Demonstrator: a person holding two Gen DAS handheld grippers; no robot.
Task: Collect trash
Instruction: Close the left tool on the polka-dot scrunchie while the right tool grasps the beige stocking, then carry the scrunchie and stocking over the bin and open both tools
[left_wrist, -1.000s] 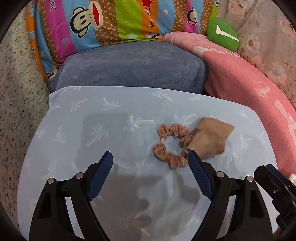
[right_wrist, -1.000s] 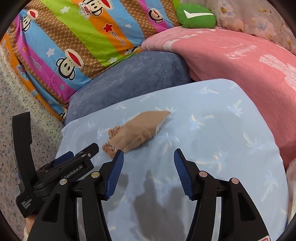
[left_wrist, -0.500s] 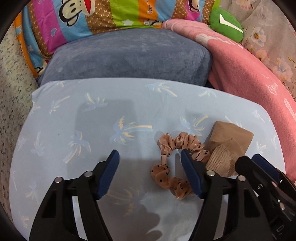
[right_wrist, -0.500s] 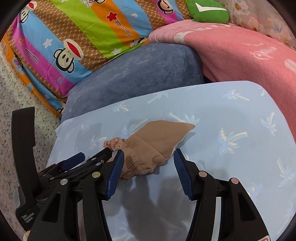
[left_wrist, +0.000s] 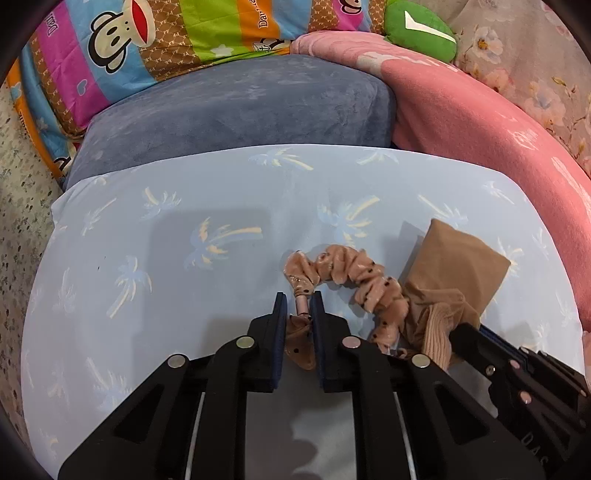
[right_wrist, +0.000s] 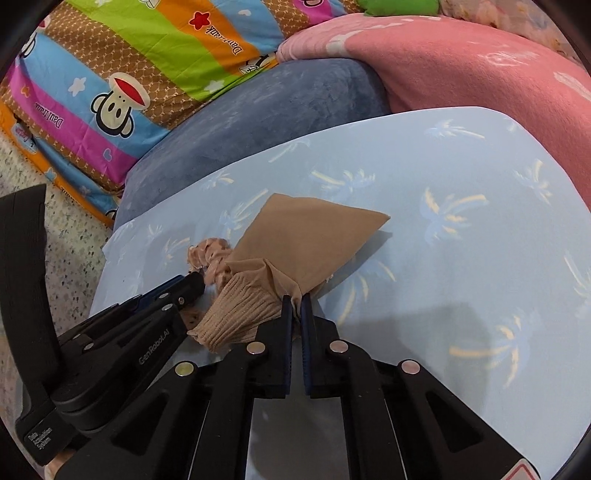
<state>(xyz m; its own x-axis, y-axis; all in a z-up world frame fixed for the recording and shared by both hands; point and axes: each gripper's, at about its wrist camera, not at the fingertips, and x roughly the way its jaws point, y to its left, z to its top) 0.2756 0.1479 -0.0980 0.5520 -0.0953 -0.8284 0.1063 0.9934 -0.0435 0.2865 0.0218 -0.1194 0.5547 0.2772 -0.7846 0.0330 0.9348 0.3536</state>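
In the left wrist view, the left hand-held gripper (left_wrist: 298, 301) is clamped on the thin stem of a peach polka-dot scrunchie (left_wrist: 345, 273), whose ruffled loop curls away to the right across a pale blue cushion (left_wrist: 184, 221) printed with palm trees; pinching that slim section looks like the surest hold on so floppy a piece. Just beside the loop, and touching it, lies a beige stocking (left_wrist: 454, 266), with the dark body of the right hand-held gripper (left_wrist: 491, 354) entering from the lower right edge. In the right wrist view, the right hand-held gripper (right_wrist: 295, 304) is closed on a gathered fold of that stocking (right_wrist: 310, 236) next to its ribbed cuff, the flat foot end fanning out over the cushion (right_wrist: 461, 258) beyond; the left hand-held gripper (right_wrist: 184, 286) reaches in alongside from the left, its tip at the scrunchie (right_wrist: 207, 254). Each tool appears to take one item so both can be lifted together. Behind the cushion sit a slate-blue pillow (right_wrist: 258, 110), a striped monkey-print quilt (right_wrist: 110, 74) and a pink blanket (right_wrist: 461, 66), with speckled flooring (right_wrist: 59, 236) at left.
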